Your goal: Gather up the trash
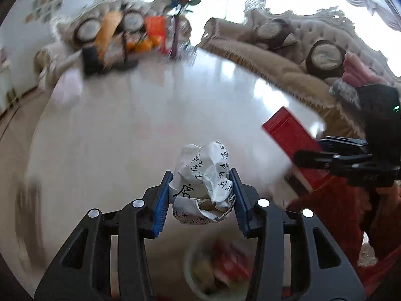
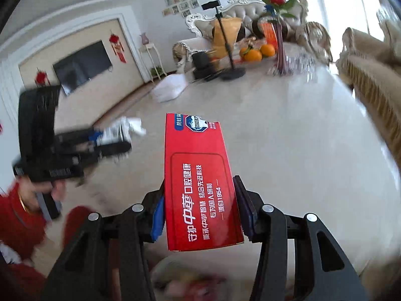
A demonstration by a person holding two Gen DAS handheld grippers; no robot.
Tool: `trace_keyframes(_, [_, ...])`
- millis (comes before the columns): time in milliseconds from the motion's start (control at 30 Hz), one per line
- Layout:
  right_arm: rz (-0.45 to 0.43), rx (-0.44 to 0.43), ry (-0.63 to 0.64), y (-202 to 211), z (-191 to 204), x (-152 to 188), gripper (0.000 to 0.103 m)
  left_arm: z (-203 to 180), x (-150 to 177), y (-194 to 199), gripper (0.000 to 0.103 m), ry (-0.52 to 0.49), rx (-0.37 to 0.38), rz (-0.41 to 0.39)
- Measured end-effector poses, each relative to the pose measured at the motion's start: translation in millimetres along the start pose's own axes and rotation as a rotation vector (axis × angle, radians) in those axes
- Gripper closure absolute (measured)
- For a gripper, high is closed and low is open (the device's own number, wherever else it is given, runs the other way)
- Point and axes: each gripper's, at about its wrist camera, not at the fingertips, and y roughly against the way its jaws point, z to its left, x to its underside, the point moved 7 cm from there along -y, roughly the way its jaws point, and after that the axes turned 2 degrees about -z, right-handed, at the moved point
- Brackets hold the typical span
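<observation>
My left gripper is shut on a crumpled ball of white paper with black handwriting, held above the glossy white table. My right gripper is shut on a red toothpaste box with white Chinese text, held above the table. The red box and the right gripper show at the right of the left wrist view. The left gripper with the paper ball shows at the left of the right wrist view. A blurred round bin with trash in it lies below both grippers.
At the table's far end stand a vase of red roses, oranges, an orange box, a phone stand and a white tissue pack. Beige sofas surround the table. A TV hangs on the wall.
</observation>
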Motion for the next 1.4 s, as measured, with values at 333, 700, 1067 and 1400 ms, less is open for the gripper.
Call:
trace_keyframes(333, [0.335,0.124,-0.238,-53.0,-1.7,189.1,0.057,-45.3,193.7,-100.2,0.058,0.137,0.048,0.382])
trace_keyframes(700, [0.445,0.236,-0.205,-103.2,-13.9,217.2,0.033,-36.9,223.4,-126.2,0.009,0.189,-0.011,0.447])
trace_keyframes(1067, [0.451,0.312,-0.284,-72.2,-19.9,223.0,0.016,-23.4,184.9,-104.9,0.007,0.158,-0.093,0.365])
trace_keyframes(1400, [0.385,0.424,-0.313,-37.5,-18.0,191.5,0.016,-9.1,120.3,-49.5,0.007,0.186,-0.151,0.244])
